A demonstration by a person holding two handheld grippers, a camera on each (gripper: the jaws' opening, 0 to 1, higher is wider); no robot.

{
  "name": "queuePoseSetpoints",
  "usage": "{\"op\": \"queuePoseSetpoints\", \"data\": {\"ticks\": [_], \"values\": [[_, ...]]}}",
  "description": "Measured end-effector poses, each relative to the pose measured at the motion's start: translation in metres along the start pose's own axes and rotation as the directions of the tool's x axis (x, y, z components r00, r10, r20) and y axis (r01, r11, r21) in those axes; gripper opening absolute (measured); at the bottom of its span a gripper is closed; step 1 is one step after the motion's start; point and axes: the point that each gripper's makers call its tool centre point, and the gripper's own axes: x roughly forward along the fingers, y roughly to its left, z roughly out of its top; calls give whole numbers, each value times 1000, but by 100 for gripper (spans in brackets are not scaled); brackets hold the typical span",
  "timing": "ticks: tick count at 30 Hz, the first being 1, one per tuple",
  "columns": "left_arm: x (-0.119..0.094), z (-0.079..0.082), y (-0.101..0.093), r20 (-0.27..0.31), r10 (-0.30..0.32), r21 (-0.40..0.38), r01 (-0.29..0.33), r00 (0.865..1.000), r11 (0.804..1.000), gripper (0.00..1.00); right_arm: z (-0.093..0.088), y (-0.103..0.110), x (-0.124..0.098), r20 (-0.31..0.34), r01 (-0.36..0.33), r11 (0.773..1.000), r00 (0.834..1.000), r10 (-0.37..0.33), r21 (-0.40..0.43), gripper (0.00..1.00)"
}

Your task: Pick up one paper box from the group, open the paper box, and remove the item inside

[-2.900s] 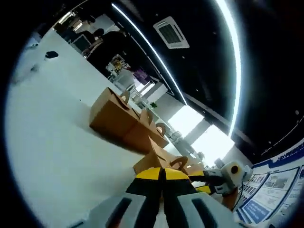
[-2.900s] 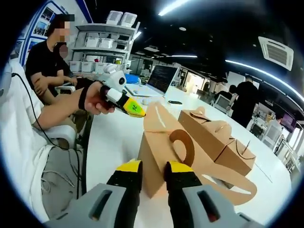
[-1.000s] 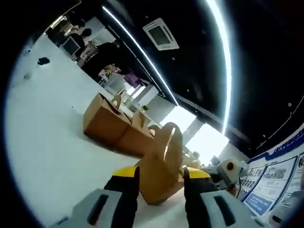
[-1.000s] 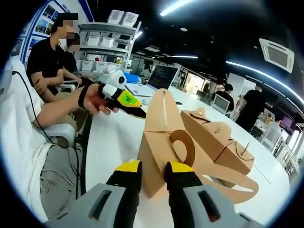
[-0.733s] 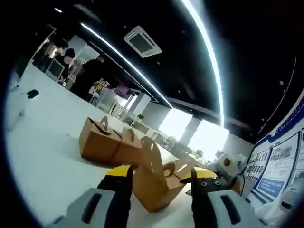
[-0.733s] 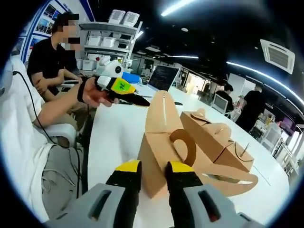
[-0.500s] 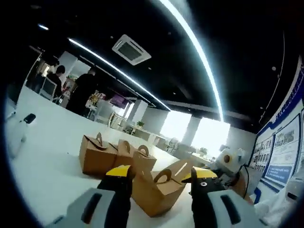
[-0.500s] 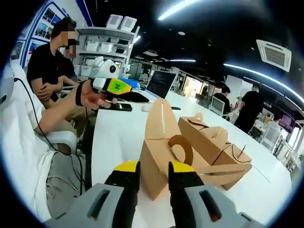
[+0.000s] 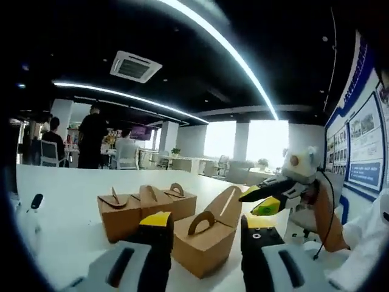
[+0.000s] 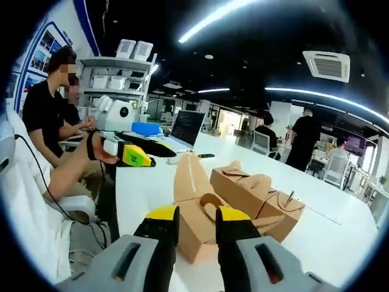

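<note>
A brown paper box (image 9: 203, 243) sits on the white bench (image 9: 67, 201), flaps raised; the right claw (image 10: 197, 217) grips its flap; the left claw (image 9: 205, 223) is spread wide, released, near the box; two more boxes (image 9: 143, 207) stand behind.

Bare white surface (image 9: 67, 213) lies open on the near side of the boxes. Nearest paper box (image 9: 203, 243) stands with one flap raised, between the left tool's (image 9: 203, 222) spread jaws. Two closed boxes (image 9: 143, 207) sit touching just behind it, blocking that side. Right tool (image 9: 261, 198) hangs above the open flap, crowding the top. Laptop (image 10: 185, 131) stands well apart.
</note>
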Motion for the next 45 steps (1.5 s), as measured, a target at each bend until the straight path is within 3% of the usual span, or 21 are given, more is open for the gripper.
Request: {"op": "queuePoseSetpoints", "data": {"ticks": [7, 22, 26, 45], "values": [[18, -1, -10, -55, -31, 57, 35, 998, 998, 44, -3, -5, 14, -43, 0, 1000, 999, -1, -23, 25], [47, -29, -5, -180, -80, 61, 92, 980, 994, 40, -17, -17, 24, -97, 9, 1000, 995, -10, -12, 25], [52, -33, 6, -195, -61, 78, 77, 979, 994, 29, -22, -20, 29, -114, 8, 1000, 993, -9, -8, 24], [64, -58, 26, -255, -20, 35, 30, 967, 999, 27, -42, -32, 48, -175, 15, 1000, 984, -15, -1, 22]]}}
